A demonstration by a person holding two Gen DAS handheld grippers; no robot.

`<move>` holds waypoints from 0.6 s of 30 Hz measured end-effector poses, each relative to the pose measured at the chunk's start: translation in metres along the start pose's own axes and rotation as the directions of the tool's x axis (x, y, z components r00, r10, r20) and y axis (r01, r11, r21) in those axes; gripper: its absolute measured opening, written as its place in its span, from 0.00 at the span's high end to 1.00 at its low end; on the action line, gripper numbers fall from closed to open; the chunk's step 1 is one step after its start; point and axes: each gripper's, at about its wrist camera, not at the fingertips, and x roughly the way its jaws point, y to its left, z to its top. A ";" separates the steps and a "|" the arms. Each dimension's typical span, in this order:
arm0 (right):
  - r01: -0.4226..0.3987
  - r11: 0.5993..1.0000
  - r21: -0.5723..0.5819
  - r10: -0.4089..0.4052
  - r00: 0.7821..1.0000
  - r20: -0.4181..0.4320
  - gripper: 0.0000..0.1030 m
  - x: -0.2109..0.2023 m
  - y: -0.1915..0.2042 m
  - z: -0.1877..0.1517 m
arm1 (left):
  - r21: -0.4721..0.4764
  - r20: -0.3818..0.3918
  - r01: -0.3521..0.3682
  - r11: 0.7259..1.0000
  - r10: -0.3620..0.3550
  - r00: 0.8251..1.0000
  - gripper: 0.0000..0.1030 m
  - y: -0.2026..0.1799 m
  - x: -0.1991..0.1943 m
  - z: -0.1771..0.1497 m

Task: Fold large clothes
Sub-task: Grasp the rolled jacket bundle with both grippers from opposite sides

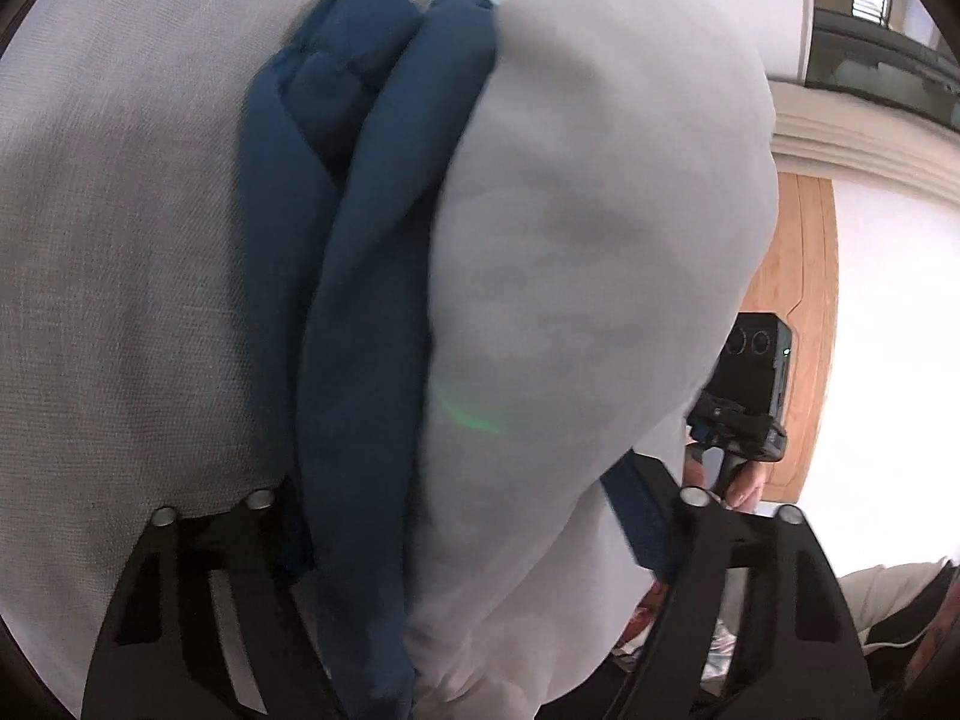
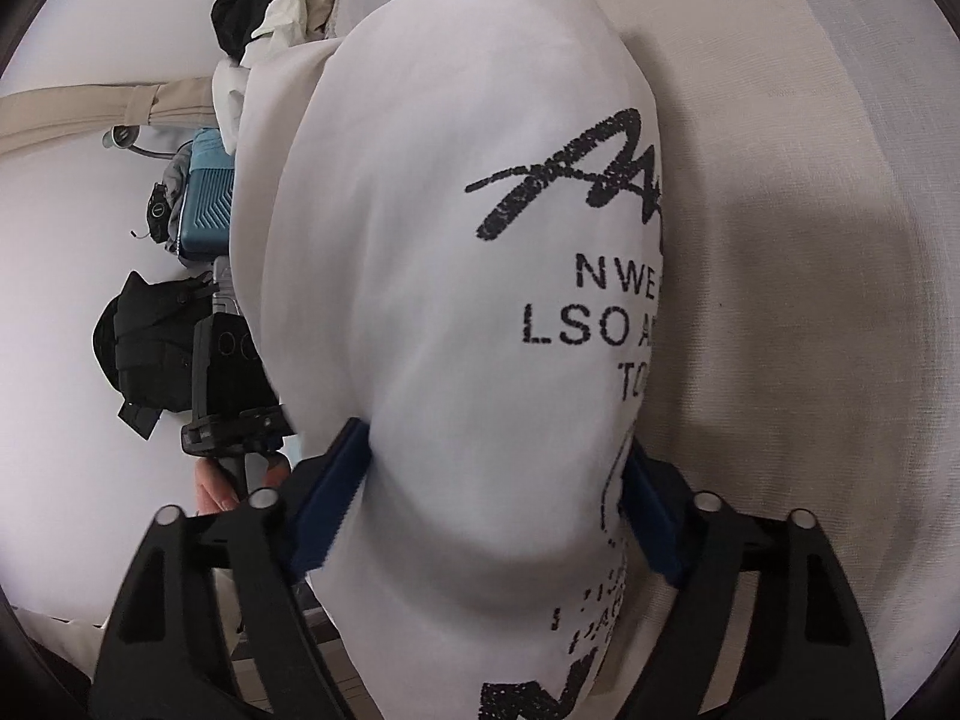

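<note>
A folded white garment [image 1: 588, 252] with dark blue parts [image 1: 360, 276] fills the left wrist view, lying between the fingers of my left gripper [image 1: 462, 510]. One blue pad [image 1: 642, 516] touches the white cloth; the other is hidden behind the blue folds. In the right wrist view the same white garment [image 2: 456, 312], with black printed lettering, bulges between both blue pads [image 2: 327, 498] of my right gripper [image 2: 489, 480], and they pinch it in. The bundle hangs just over a pale woven surface [image 2: 810, 252].
A heap of black and beige clothes [image 2: 282, 0], a blue box [image 2: 210, 198] and a black bag [image 2: 150, 348] lie to the left in the right wrist view. A wooden door [image 1: 804, 300] and a person's hand [image 1: 744, 486] show on the right of the left wrist view.
</note>
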 end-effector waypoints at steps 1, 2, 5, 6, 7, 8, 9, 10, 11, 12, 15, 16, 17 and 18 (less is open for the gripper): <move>-0.002 1.000 -0.001 0.002 1.000 -0.001 0.32 0.000 0.000 0.000 | -0.005 -0.004 0.001 1.000 -0.001 1.000 0.33 0.003 0.000 0.000; -0.002 1.000 -0.005 0.002 1.000 -0.002 0.34 0.000 0.000 0.000 | -0.003 -0.006 0.000 1.000 0.000 1.000 0.34 0.003 0.000 -0.001; 0.006 1.000 0.000 -0.006 1.000 -0.008 0.37 0.002 -0.003 -0.001 | -0.004 -0.017 -0.007 1.000 0.007 1.000 0.42 0.006 -0.001 -0.001; 0.002 1.000 0.009 -0.002 1.000 -0.011 0.39 0.002 -0.005 0.000 | -0.013 -0.016 0.001 1.000 -0.001 1.000 0.45 0.007 -0.001 -0.001; 0.001 1.000 0.013 -0.001 1.000 -0.012 0.40 0.002 -0.005 -0.001 | -0.016 -0.016 0.004 1.000 -0.004 1.000 0.48 0.007 0.000 -0.002; 0.005 1.000 0.009 -0.005 1.000 -0.016 0.44 0.003 -0.004 -0.001 | -0.015 -0.017 0.002 1.000 -0.002 1.000 0.50 0.003 0.002 -0.003; 0.013 1.000 0.002 -0.013 1.000 -0.015 0.47 0.003 -0.002 -0.001 | -0.015 -0.015 0.001 1.000 -0.001 1.000 0.54 0.004 0.000 -0.004; 0.017 1.000 -0.003 -0.017 1.000 -0.014 0.51 0.004 -0.002 -0.001 | -0.011 -0.010 0.001 1.000 -0.001 1.000 0.57 0.001 -0.003 -0.005; 0.016 1.000 -0.005 -0.016 1.000 -0.013 0.54 0.004 -0.001 -0.002 | -0.006 -0.002 -0.003 1.000 0.003 1.000 0.59 -0.002 -0.004 -0.007; 0.017 1.000 -0.011 -0.017 1.000 -0.010 0.57 0.003 -0.001 -0.002 | -0.004 0.004 -0.006 1.000 0.007 1.000 0.63 0.000 -0.007 -0.007; 0.019 1.000 -0.020 -0.019 1.000 0.007 0.64 0.000 0.003 -0.004 | 0.017 0.026 -0.023 1.000 0.023 0.999 0.71 -0.004 -0.017 -0.010; 0.022 0.999 -0.029 -0.021 1.000 0.013 0.65 -0.001 0.006 -0.005 | 0.023 0.037 -0.025 0.999 0.024 0.999 0.75 -0.007 -0.018 -0.012; 0.023 0.999 -0.036 -0.022 1.000 0.019 0.66 -0.002 0.008 -0.005 | 0.031 0.042 -0.029 0.999 0.028 0.999 0.76 -0.011 -0.019 -0.014; 0.020 0.999 -0.038 -0.019 1.000 0.023 0.67 -0.005 0.011 -0.006 | 0.039 0.049 -0.034 0.999 0.032 0.998 0.77 -0.014 -0.022 -0.015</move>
